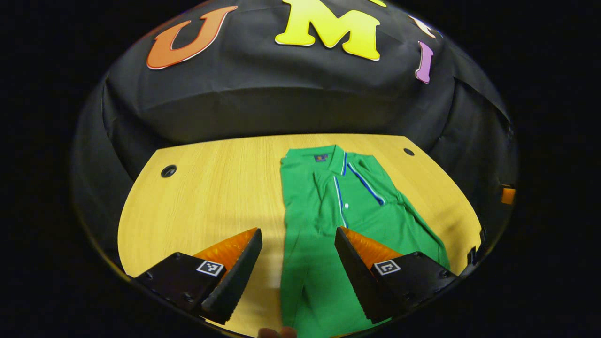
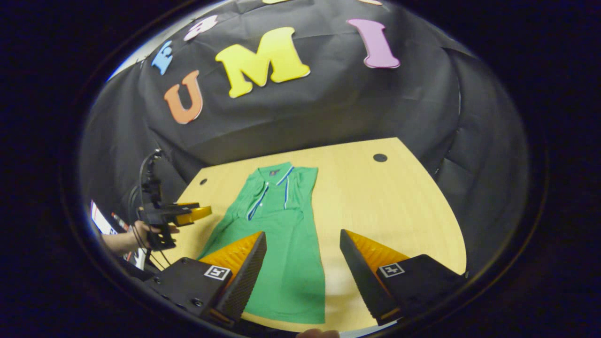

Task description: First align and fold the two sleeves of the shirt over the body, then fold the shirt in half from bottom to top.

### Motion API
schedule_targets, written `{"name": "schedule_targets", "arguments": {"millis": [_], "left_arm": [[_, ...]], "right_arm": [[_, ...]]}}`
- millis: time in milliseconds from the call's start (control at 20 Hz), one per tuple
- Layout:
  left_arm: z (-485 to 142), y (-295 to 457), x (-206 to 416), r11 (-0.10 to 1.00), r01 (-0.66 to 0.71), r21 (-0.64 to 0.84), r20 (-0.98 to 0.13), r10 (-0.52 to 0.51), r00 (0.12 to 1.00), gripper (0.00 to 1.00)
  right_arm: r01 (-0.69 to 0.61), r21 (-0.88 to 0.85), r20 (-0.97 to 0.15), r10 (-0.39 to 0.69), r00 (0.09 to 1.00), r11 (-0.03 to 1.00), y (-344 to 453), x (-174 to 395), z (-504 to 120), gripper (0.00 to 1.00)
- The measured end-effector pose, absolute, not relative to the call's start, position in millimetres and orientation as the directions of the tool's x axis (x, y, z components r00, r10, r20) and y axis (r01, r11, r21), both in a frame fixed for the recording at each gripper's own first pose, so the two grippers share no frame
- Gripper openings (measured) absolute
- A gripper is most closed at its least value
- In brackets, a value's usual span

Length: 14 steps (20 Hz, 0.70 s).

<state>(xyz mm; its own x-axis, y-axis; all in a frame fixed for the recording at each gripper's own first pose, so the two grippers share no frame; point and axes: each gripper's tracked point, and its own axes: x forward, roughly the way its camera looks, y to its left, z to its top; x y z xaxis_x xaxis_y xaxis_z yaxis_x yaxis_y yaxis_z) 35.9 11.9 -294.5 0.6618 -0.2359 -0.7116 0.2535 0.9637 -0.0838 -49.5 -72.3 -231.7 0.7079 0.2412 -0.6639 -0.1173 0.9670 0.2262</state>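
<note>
A green polo shirt (image 1: 328, 211) with blue and white trim lies flat on the wooden table (image 1: 211, 197), collar toward the far wall, both sleeves folded in over the body. My left gripper (image 1: 298, 237) hovers open above the shirt's lower left edge, nothing between its fingers. In the right gripper view the same shirt (image 2: 281, 234) stretches toward me as a narrow strip. My right gripper (image 2: 303, 239) hangs open over the shirt's lower right edge, holding nothing. The left gripper (image 2: 188, 215) also appears at far left in that view, held by a hand (image 2: 141, 231).
The table has round cable holes at its far corners (image 1: 168, 171) (image 1: 409, 151) (image 2: 380, 157). Black cloth walls close in on three sides. Bare wood lies to the left of the shirt in the left gripper view and to its right in the right gripper view.
</note>
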Motion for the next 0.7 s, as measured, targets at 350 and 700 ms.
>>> {"name": "schedule_targets", "arguments": {"millis": [350, 700], "left_arm": [[-318, 58, -134, 0.943, 0.307, -0.129, -0.828, -0.272, 0.49, 1.0], [-345, 43, -203, 0.898, 0.406, -0.172, -0.883, -0.323, 0.341, 1.0]], "right_arm": [[-0.25, 0.1, -0.813, 0.224, 0.538, 0.963, -76, -119, -305, 0.98], [-0.389, -0.025, -0.92, 0.131, 0.369, 0.921, -85, -189, -376, 0.99]]}}
